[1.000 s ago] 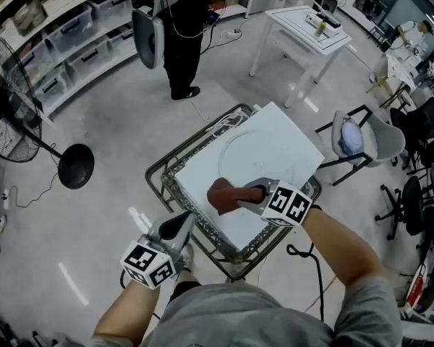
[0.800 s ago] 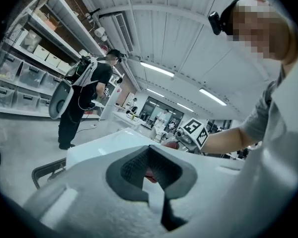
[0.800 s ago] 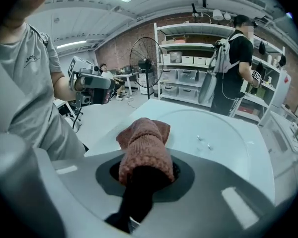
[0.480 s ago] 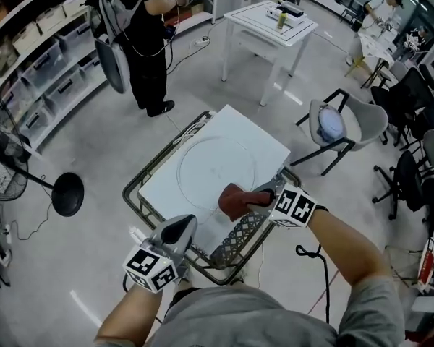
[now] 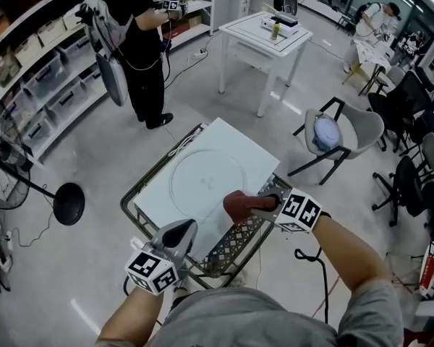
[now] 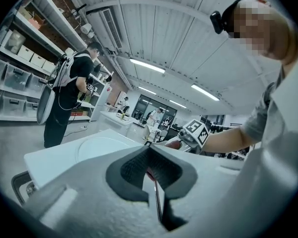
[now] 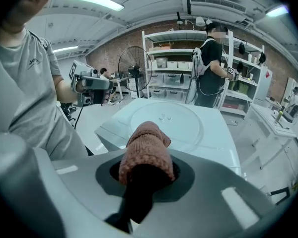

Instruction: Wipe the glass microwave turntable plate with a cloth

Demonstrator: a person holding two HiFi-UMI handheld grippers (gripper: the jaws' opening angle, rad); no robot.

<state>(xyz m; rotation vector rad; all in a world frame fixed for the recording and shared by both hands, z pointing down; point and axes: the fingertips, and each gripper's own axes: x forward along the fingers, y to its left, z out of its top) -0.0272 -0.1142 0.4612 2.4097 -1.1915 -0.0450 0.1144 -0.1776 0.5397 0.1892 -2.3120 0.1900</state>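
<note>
While the right gripper [image 5: 265,202] clamps the soft knitted cloth [image 5: 239,206], the glass plate [image 5: 206,181] lies flat on the white board [image 5: 231,142], probably slick and fragile; the closed, empty left gripper [image 5: 180,231] could steady its rim.

Standing fan [image 5: 69,203], white table [image 5: 265,32], grey chair [image 5: 338,133], storage shelves [image 5: 45,55]

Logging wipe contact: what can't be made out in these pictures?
Right gripper view: the reddish-brown knitted cloth in the right claw hides the near rim of the clear round glass turntable plate; contact cannot be told.
Head view: smudges on the plate are too faint.
Left gripper view: the body of the left claw covers the plate's near edge.
</note>
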